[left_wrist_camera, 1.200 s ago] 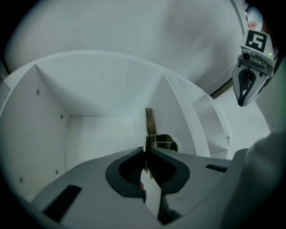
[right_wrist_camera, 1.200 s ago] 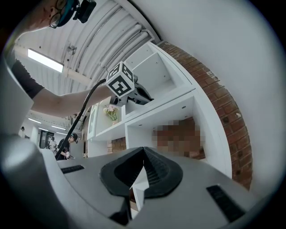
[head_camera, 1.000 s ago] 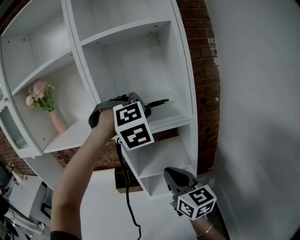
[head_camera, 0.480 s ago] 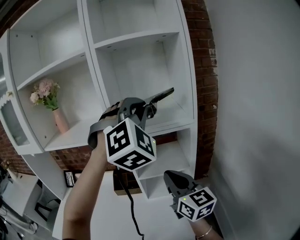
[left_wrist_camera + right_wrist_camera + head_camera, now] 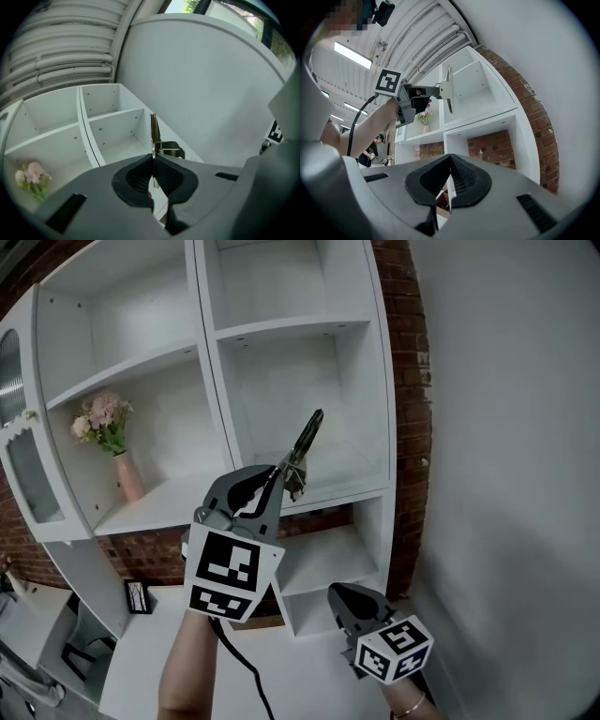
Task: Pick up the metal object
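Note:
The metal object is a thin, flat metal piece with a small bracket. It points up and to the right in front of the middle right shelf compartment, clear of the shelf board. My left gripper is shut on its lower end. In the left gripper view the metal object rises straight out of the closed pads. The right gripper view shows the metal object held by the left gripper high up. My right gripper hangs low by the bottom compartment, shut, with nothing in it.
A white shelf unit stands against a brick wall. A pink vase with flowers stands in the middle left compartment. A plain grey wall fills the right. A person stands far off in the right gripper view.
The left gripper has drawn back from the shelf and turned, so the metal object has gone from lying nearly level to pointing steeply up. The right gripper has stayed put.

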`<act>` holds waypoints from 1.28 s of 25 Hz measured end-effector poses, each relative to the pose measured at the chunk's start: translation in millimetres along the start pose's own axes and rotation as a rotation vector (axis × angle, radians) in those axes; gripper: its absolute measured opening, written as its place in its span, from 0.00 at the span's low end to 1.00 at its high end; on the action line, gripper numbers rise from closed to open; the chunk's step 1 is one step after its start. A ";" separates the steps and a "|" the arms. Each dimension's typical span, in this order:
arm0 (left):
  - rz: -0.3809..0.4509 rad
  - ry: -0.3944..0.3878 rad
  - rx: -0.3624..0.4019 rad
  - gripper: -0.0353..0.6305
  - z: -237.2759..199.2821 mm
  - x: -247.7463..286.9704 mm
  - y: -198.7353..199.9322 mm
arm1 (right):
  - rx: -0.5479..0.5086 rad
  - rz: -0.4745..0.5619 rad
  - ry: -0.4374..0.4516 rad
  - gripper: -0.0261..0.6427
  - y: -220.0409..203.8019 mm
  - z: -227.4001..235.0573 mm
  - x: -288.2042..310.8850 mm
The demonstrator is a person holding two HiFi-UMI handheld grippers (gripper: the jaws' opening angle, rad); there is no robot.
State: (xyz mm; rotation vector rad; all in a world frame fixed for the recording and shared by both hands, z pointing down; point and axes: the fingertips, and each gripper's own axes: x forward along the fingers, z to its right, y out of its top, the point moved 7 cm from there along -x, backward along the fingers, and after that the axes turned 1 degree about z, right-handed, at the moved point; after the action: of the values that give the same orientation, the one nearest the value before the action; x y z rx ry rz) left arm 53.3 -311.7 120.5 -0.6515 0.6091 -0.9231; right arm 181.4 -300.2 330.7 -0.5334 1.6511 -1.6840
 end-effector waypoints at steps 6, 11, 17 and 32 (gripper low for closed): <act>0.055 -0.063 -0.199 0.07 11.1 -34.2 -24.6 | -0.018 0.005 -0.009 0.05 4.7 -12.1 1.0; 0.022 -0.094 -0.326 0.07 24.8 -62.9 -57.1 | -0.029 -0.004 -0.016 0.05 3.6 -22.1 2.2; -0.043 -0.105 -0.438 0.07 39.3 -90.7 -99.6 | -0.036 -0.020 -0.023 0.05 -1.0 -31.4 4.1; -0.157 -0.057 -0.692 0.07 64.8 -138.8 -174.8 | -0.096 -0.050 -0.017 0.05 -4.3 -56.8 3.9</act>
State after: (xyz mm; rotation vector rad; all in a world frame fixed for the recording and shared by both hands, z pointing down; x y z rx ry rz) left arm -55.5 -254.1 317.6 -1.3551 0.8421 -0.8277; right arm 137.0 -264.3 328.6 -0.6388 1.7258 -1.6380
